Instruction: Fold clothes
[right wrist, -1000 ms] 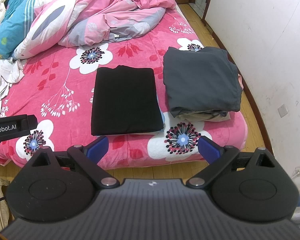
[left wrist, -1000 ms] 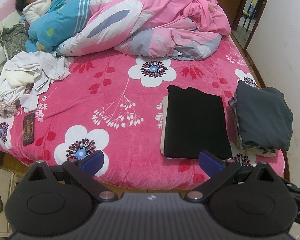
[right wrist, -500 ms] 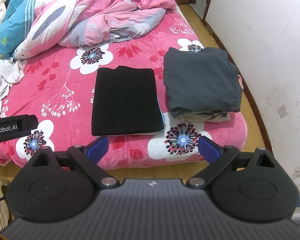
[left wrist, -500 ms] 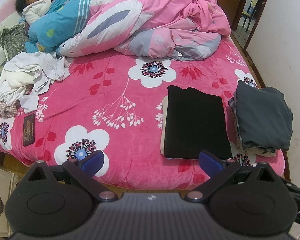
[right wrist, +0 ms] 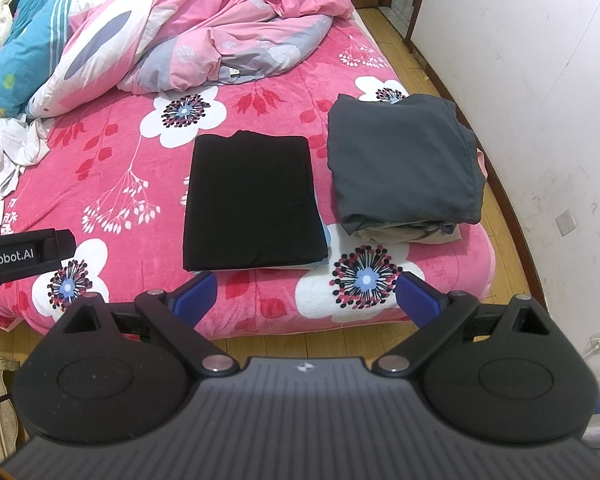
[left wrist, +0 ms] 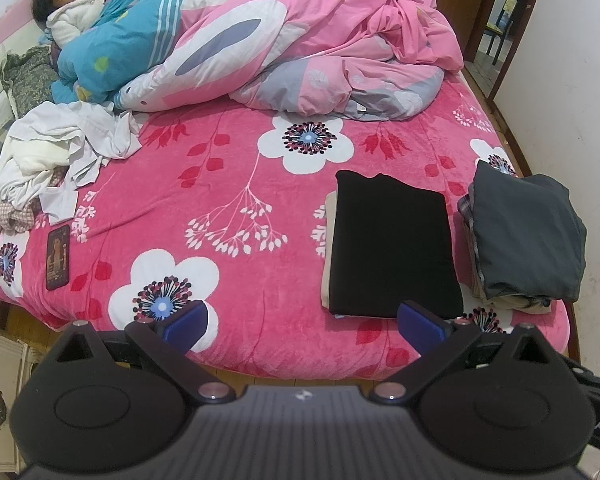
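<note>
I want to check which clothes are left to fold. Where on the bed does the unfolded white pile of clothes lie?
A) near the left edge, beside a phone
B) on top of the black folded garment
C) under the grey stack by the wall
A: the white pile of clothes lies crumpled near the left edge, just beyond the phone, far from the black folded garment.

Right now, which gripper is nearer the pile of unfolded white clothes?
Left. The left gripper hangs off the foot of the bed, with the white clothes up to its left. The right gripper sits further right, facing the folded black garment.
</note>
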A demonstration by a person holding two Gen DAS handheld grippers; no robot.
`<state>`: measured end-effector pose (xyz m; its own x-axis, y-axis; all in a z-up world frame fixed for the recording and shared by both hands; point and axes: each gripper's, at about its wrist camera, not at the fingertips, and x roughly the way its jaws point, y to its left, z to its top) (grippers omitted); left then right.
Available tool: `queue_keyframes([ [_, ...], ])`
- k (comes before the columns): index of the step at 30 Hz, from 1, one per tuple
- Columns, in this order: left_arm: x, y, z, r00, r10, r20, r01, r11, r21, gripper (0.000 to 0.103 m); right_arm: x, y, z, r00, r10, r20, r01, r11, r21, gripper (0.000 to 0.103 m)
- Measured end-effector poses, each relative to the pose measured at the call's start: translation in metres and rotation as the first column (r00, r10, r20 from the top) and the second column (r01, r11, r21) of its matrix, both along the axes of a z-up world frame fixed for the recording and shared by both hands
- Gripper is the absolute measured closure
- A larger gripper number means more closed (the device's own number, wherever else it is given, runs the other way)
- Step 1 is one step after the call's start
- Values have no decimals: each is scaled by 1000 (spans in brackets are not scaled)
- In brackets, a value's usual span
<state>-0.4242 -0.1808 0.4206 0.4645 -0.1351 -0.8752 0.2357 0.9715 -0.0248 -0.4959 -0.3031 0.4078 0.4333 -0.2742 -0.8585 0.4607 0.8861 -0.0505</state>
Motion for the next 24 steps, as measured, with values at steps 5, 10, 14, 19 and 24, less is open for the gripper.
queue_keyframes([
  [5,0,1,0,1000,-2,0,2,1000,0,1,0,0,0,1000,0,0,0,1000,0,7],
  [10,0,1,-1,1000,-1,-1,1,1000,0,1,1,-1,0,1000,-1,-1,1,1000,2,7],
  [14,1,1,-1,1000,0,-2,0,1000,0,1,1,-1,0,1000,-2,-1,2,1000,3,7],
  [19,1,0,-2,1000,1,-3,-1,1000,0,1,1,-1,-1,1000,-1,-2,1,1000,3,7],
  [24,1,0,-2,1000,2,-4,-2,1000,-1,1,1,-1,-1,1000,-1,-3,1,1000,4,7],
])
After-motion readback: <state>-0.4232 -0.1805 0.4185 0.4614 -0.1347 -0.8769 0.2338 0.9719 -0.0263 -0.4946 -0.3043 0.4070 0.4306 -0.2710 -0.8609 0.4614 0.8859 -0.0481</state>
